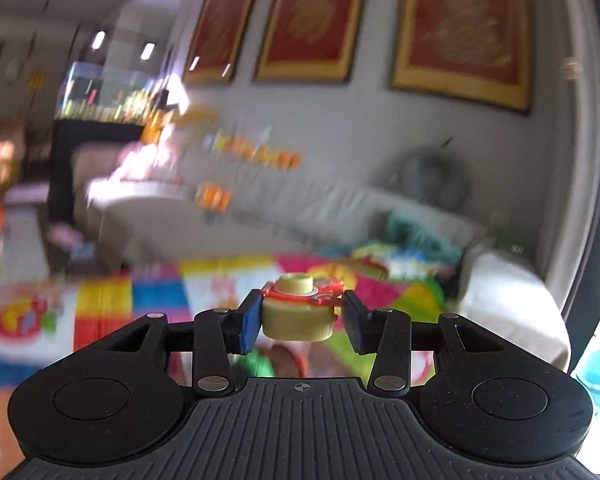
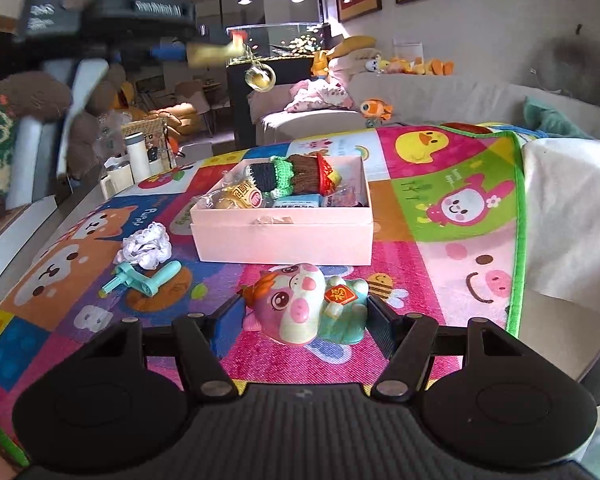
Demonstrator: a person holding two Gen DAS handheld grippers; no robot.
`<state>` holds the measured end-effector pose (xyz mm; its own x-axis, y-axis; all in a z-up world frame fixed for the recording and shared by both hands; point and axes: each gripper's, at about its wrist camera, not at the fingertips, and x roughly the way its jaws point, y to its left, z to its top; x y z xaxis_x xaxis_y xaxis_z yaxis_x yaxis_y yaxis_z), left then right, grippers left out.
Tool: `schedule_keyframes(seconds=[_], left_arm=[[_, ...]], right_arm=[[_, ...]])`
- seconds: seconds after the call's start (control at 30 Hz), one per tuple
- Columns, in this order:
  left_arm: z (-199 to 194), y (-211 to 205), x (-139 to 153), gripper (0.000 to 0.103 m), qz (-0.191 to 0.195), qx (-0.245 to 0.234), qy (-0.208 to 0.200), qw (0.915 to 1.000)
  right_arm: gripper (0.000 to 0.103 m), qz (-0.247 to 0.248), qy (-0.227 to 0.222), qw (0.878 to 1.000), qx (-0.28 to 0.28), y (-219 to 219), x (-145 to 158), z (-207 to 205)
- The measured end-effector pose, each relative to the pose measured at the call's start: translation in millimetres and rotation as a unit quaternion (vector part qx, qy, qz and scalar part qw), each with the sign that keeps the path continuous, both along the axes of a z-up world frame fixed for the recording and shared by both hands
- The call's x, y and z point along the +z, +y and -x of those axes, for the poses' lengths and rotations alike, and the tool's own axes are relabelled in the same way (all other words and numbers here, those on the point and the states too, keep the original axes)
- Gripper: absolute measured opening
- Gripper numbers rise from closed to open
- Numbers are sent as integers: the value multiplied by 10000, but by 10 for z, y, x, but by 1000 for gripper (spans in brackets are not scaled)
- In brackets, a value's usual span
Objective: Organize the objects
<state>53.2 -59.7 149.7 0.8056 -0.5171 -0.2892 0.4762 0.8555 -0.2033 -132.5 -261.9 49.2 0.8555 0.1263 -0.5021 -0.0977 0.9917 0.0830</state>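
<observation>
My left gripper (image 1: 300,316) is raised in the air, shut on a pale yellow round toy (image 1: 296,320) with a red ring around its top. In the right wrist view the left gripper (image 2: 208,54) appears blurred at the upper left, with a round gold charm (image 2: 260,76) dangling from the toy. My right gripper (image 2: 304,320) sits low over the colourful play mat (image 2: 440,200). A pink and white pig toy (image 2: 300,304) in a teal outfit fills the gap between its fingers, and both pads touch it. Behind it stands an open pink box (image 2: 280,240) with several small items inside.
On the mat left of the box lie a white lace scrunchie (image 2: 144,246) and a teal hand-crank toy (image 2: 144,282). A white sofa (image 2: 440,96) with plush toys lies beyond, a white cloth (image 2: 572,216) to the right, and bottles (image 2: 136,160) at the left edge.
</observation>
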Motion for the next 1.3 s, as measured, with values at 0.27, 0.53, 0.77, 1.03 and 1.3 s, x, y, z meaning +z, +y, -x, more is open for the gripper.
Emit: schedule_keyframes(seconds=[0.27, 0.53, 0.77, 1.03, 1.3], left_arm=[[447, 535, -859, 48, -107, -344, 813, 9960], [585, 951, -1091, 48, 151, 132, 1088, 9939], [834, 1122, -1322, 48, 223, 173, 955, 9950], [814, 1314, -1454, 47, 749, 292, 1121, 9904], [768, 1389, -1506, 47, 1091, 163, 1304, 9853]], right_arm=[[66, 11, 203, 9997, -148, -66, -79, -96], [66, 98, 157, 9998, 122, 165, 46, -207], [66, -167, -28, 9999, -15, 78, 429, -587], [82, -142, -62, 9999, -68, 163, 743, -1563], [57, 519, 671, 9959, 300, 577, 155, -1718]])
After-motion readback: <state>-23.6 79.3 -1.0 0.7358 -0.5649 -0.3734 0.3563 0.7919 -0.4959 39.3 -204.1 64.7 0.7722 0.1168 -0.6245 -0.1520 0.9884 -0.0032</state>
